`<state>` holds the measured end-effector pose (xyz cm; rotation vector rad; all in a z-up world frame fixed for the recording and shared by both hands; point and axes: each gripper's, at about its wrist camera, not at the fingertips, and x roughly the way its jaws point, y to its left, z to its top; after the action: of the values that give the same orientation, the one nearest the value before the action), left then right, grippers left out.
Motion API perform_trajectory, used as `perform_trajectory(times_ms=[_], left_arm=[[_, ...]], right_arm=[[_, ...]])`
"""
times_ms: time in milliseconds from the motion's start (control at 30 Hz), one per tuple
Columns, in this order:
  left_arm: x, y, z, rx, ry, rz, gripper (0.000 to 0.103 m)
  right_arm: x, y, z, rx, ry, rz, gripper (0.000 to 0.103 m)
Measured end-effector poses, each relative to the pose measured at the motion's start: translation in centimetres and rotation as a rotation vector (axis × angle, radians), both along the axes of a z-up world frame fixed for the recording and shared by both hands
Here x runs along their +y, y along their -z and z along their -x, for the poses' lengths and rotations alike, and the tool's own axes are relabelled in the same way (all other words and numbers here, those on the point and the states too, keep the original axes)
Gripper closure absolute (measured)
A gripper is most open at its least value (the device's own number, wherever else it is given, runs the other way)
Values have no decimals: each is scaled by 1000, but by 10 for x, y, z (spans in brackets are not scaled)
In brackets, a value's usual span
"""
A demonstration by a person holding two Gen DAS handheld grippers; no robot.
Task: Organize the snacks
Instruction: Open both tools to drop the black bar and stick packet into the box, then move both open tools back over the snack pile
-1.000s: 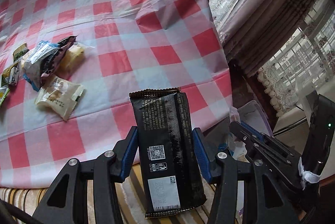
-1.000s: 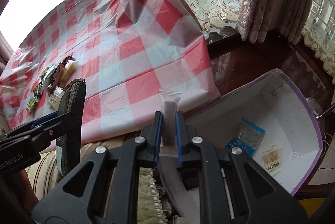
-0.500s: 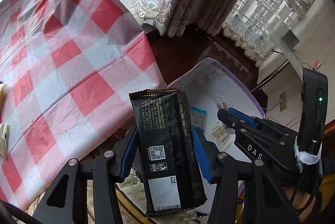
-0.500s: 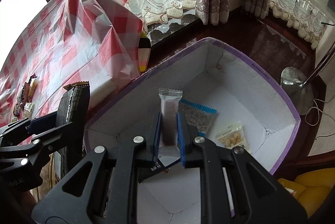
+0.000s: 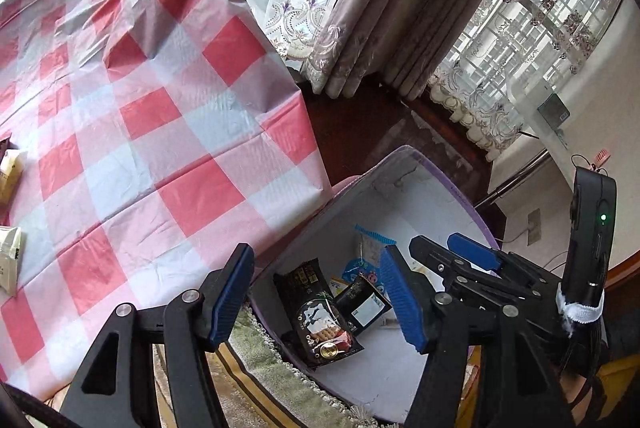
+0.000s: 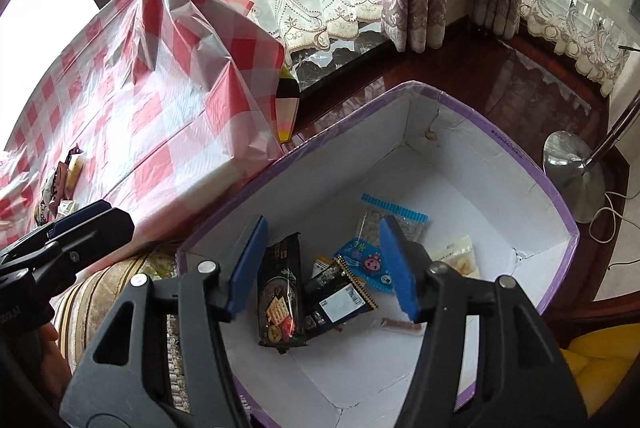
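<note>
A purple-rimmed white box (image 6: 532, 164) stands on the floor beside the table, and both grippers hang over it. My left gripper (image 5: 316, 296) is open and its jaws are opening, with nothing between them. The long black cracker packet (image 5: 320, 320) lies below it in the box (image 5: 452, 184). My right gripper (image 6: 324, 266) is open too, jaws opening, and holds nothing. A thin pink stick packet (image 6: 400, 326) lies on the box floor beneath it. The cracker packet (image 6: 280, 300), a second black packet (image 6: 340, 296), a blue packet (image 6: 364, 260) and a clear packet (image 6: 392, 216) also lie there.
The table under a red-and-white checked cloth (image 5: 160, 132) is at the left, with several snack packets (image 6: 64, 180) still lying on it. A lamp base (image 6: 576, 168) stands on the dark wooden floor right of the box. A striped fringed cushion (image 5: 256, 380) sits below the grippers.
Both grippers swung from the table to above the box and opened. The black cracker packet left the left jaws and the pink stick left the right jaws; both now lie in the box.
</note>
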<state>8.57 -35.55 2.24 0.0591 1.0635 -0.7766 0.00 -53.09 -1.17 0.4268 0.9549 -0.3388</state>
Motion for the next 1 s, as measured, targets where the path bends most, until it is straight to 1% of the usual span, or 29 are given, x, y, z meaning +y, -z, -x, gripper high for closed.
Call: perform_trajectory(times_ms=[167, 300, 333, 433, 500, 733, 800, 900, 1000], left_arm=[[32, -10, -10, -33, -81, 14, 37], [64, -14, -18, -55, -166, 23, 37], [74, -15, -20, -62, -186, 29, 37], [98, -19, -23, -99, -242, 14, 37], [116, -20, -24, -107, -283, 18, 37], [186, -17, -31, -96, -451, 61, 37], [209, -15, -33, -81, -510, 75, 37], [247, -9, -36, -48, -609, 107, 37], [282, -1, -39, -15, -704, 129, 37]], right_arm=[[21, -8, -9, -10, -47, 8, 40], [41, -13, -18, -13, -97, 16, 39], [48, -14, -20, -14, -112, 23, 39], [70, -19, -29, -15, -165, 51, 39], [86, -22, -35, -17, -204, 61, 39], [141, -24, -60, -14, -331, 64, 39], [156, -24, -67, -9, -369, 73, 38], [179, -25, -75, -9, -427, 108, 33], [199, -27, -85, -6, -478, 128, 32]])
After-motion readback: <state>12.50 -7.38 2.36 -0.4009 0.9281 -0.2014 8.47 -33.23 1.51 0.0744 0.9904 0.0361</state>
